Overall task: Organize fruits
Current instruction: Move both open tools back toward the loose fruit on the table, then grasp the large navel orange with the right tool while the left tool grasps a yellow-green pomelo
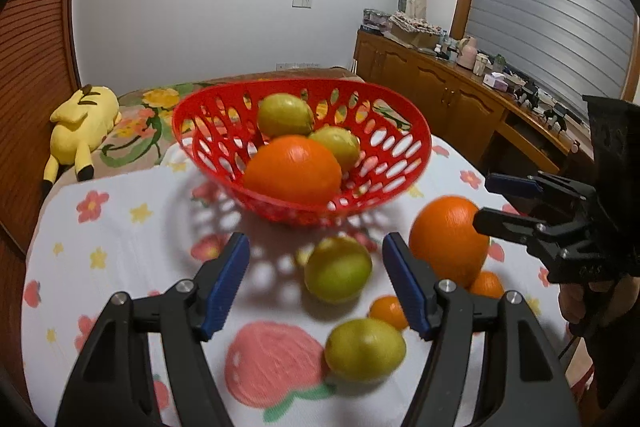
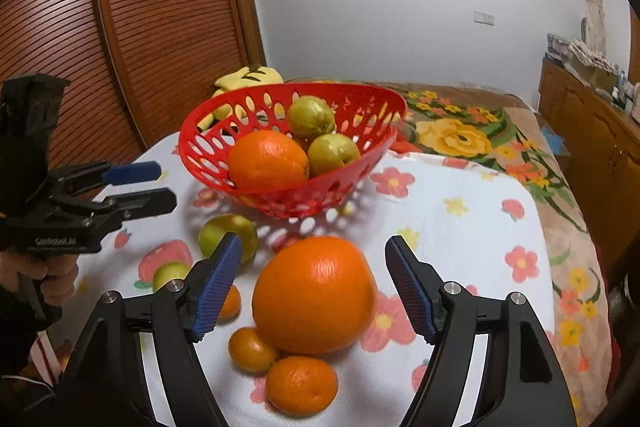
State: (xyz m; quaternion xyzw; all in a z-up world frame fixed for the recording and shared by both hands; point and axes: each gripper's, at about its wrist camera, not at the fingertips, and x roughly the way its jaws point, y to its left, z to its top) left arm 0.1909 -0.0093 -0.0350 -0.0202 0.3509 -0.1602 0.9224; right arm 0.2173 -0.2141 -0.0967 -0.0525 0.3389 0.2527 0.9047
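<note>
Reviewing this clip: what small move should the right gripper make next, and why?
Probably ease the right gripper forward and close: its jaws stand open around the big orange on the cloth, pads not touching it, while the red basket already holds fruit.

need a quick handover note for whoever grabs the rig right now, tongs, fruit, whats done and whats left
Left tongs: open, empty, around the green fruit on the cloth, not pressing it.
Right tongs: open, around the big orange, pads clear of it.
Red basket: already holds one orange and two green fruits.
Left on the cloth: big orange, two green fruits, three small oranges.
Next, probably: close on each fruit and carry it to the basket.
</note>
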